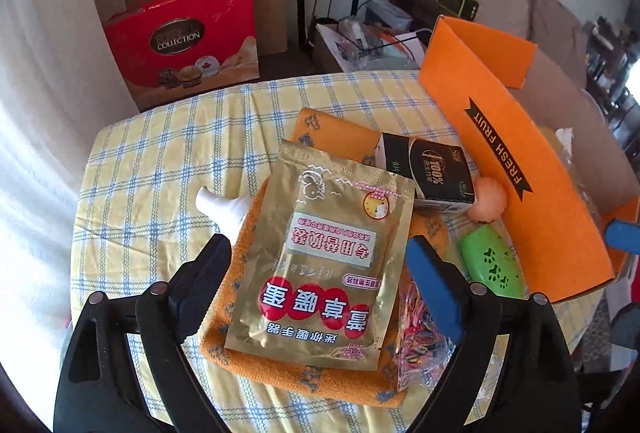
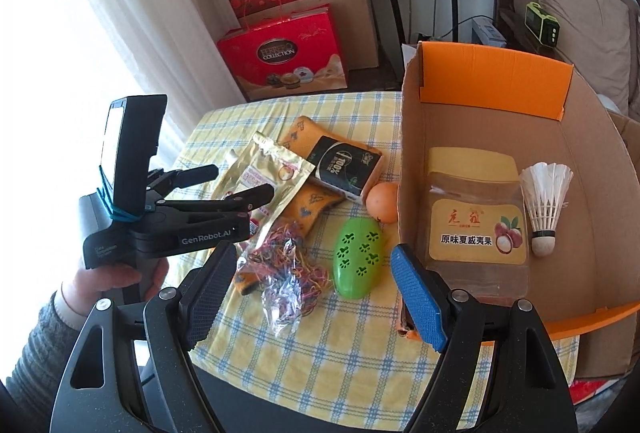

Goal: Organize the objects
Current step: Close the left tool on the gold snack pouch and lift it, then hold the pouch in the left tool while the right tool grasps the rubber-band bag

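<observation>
orange towel [image 1: 320, 137] mostly under gold pouch [image 1: 324, 249], white bottle [image 1: 222, 209] half hidden

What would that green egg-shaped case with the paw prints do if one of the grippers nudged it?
The green egg-shaped case would probably roll or spin, since it lies on its rounded side on the checked tablecloth. Its glossy shell looks hard and perhaps slippery between pads. The paw-shaped holes hint that it is hollow, so likely light.

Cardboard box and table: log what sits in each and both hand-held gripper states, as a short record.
in box: jar; shuttlecock
box: cardboard box, open top, on checked tablecloth
on table: gold pouch lying on orange towel; tissue pack; orange ball; green case; bag of rubber bands
left hand-held gripper: open, over the pouch
right hand-held gripper: open, empty
</observation>
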